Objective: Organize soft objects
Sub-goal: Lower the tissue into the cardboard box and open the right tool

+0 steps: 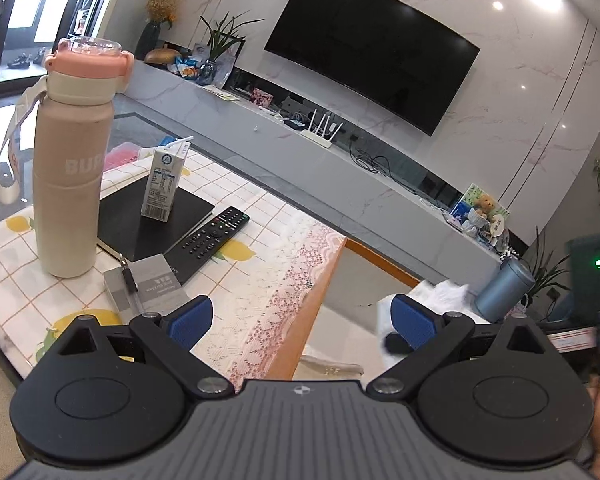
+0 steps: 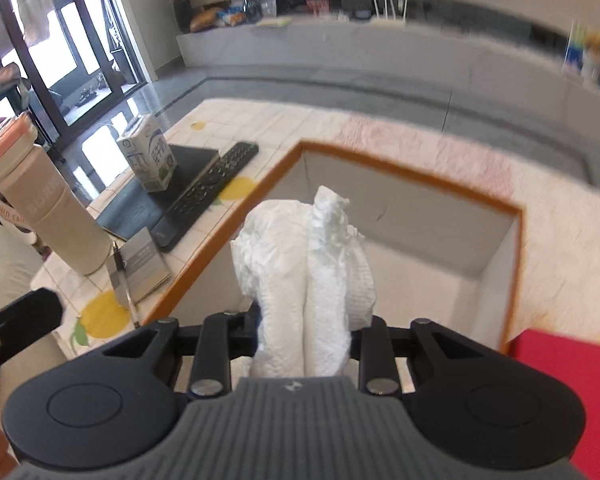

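A crumpled white paper towel point(image 2: 300, 256) sticks up from between the fingers of my right gripper point(image 2: 304, 332), which is shut on it. It hangs over the open white box with an orange rim point(image 2: 400, 172) set into the table. In the left wrist view my left gripper point(image 1: 302, 316) is open, its blue pads point(image 1: 192, 320) wide apart with nothing between them, above the box's left rim point(image 1: 320, 300) and the lace edge of the tablecloth. A blurred white bit of the towel point(image 1: 440, 292) shows behind the right pad.
On the checked tablecloth to the left stand a pink bottle point(image 1: 72, 184) and a milk carton point(image 1: 166, 184) on a black notebook. A remote point(image 1: 212, 236) and a grey booklet with a pen point(image 1: 140, 288) lie nearby. A red object point(image 2: 560, 380) sits right of the box, and a blue-grey canister point(image 1: 504, 288) beyond it.
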A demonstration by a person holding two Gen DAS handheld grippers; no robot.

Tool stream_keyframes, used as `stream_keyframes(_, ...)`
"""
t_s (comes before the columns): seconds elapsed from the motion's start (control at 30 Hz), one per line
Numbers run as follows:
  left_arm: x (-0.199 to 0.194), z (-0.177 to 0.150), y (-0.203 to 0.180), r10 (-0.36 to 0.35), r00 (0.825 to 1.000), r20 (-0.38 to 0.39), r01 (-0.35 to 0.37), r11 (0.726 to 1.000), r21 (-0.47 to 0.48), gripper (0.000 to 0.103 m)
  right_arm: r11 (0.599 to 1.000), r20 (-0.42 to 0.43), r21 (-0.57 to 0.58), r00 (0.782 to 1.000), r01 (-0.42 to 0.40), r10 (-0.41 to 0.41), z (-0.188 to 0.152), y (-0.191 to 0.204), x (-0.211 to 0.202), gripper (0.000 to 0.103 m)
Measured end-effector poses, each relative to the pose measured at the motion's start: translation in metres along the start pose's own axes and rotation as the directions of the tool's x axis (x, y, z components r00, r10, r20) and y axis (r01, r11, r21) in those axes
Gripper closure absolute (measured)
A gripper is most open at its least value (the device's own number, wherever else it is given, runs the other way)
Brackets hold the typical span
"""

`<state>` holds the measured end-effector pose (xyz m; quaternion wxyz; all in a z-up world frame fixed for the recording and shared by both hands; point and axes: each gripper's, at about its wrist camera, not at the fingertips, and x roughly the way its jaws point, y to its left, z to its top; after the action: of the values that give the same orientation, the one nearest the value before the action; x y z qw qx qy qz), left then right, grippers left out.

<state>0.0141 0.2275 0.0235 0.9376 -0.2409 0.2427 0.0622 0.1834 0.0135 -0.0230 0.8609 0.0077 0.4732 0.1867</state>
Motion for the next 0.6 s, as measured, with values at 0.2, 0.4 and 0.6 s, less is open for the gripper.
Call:
stream_keyframes(0.2,-0.003,0.0,-0.001,0.021,1.0,0.012,-0.021,1.0,0.011,0.0,0.99,-0.051,-0.015,0.988,0.144,-0.144,-0.001,-0.013,0.032,0.077)
stream_keyframes(0.4,0.0,-0.002,-0.003,0.014,1.0,-0.005,-0.014,1.0,0.017,0.0,0.939,-0.099,-0.137,0.939,0.315,-0.329,-0.012,-0.022,0.056,0.077)
stream_keyframes(0.6,0.005,-0.006,-0.008,0.025,0.999,-0.028,-0.024,0.999,0.038,0.0,0.987,-0.144,0.008,0.977,0.16,-0.157,-0.01,-0.027,0.057,0.067)
